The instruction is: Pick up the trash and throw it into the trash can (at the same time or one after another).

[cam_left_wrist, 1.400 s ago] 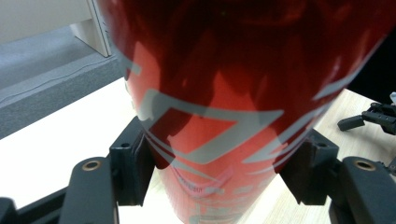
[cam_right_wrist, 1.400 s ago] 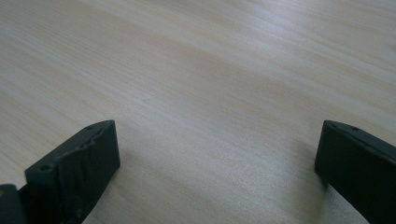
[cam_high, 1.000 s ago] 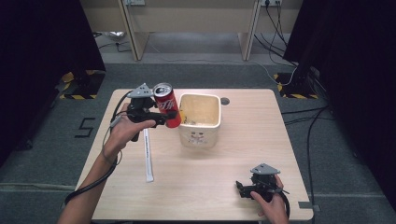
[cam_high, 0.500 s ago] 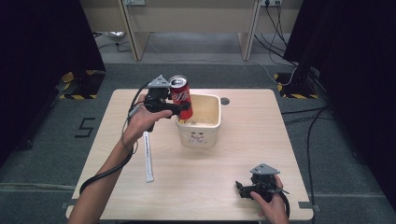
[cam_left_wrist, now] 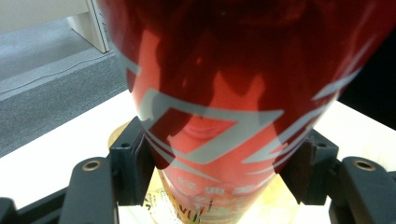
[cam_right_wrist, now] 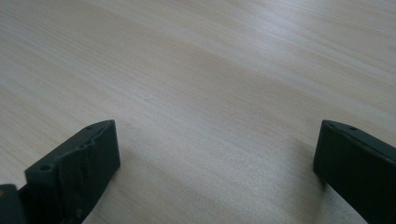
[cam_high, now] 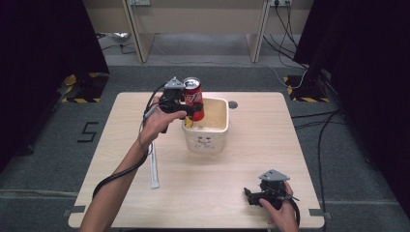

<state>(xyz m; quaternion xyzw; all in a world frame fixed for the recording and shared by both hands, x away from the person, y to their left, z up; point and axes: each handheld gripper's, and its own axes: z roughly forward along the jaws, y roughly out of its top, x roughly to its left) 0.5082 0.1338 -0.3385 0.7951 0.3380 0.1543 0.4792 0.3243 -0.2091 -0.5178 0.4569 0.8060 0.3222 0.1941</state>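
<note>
red can [cam_high: 194, 98] clamped upright between left gripper [cam_high: 189, 109] jaws, over tub [cam_high: 209, 141] rim.

A: Can [cam_high: 193, 98]: metal, glossy red print, bare silvery rim. Sheen is strong close up.
B: Noted. Table [cam_high: 251, 145]: pale wood, matt, fine straight grain.
A: Tub [cam_high: 207, 140]: cream plastic, smooth, dull shine.
B: Right tongs [cam_right_wrist: 217, 172]: black plastic, matt, one pad face rough and pitted.
</note>
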